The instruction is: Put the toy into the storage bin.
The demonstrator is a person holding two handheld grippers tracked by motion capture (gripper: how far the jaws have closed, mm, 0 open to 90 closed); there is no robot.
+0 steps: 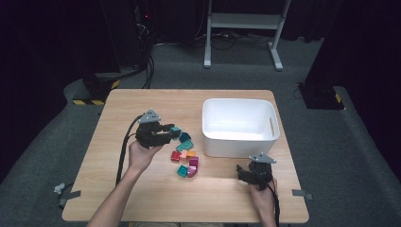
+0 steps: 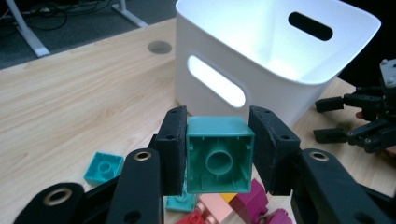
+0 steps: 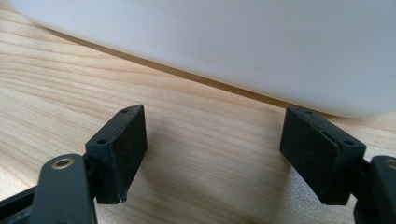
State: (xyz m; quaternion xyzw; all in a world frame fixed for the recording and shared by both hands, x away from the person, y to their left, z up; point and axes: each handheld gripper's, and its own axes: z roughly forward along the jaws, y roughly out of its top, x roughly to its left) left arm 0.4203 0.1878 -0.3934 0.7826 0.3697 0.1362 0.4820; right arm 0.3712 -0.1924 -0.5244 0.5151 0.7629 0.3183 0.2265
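High view: the left gripper (image 1: 169, 131) is lifted off the table (image 1: 118, 189) with a teal brick (image 1: 175, 131) clamped between its pads, just up and left of the loose pile of bricks (image 1: 186, 158) and still to the left of the white bin (image 1: 240, 125). From the left gripper view, the brick (image 2: 219, 156) sits squarely between the two black pads, hollow underside facing the camera, both pads pressed flat on its side walls; the bin (image 2: 280, 56) stands ahead with its open mouth and handle slot visible, and more bricks, teal, pink, magenta and red, lie below. The right gripper (image 1: 246, 172) rests near the table's front right, just in front of the bin; in the right gripper view its jaws stand wide apart with nothing but bare wood between them and the bin wall (image 3: 233, 51) close ahead. I judge the step in hand to be the carry: the brick is picked and raised, not yet over the bin. The next move calls for swinging the left gripper rightward high enough to clear the rim, stopping over the open interior, then spreading the jaws to drop the brick. The rest of the pile waits for later picks.
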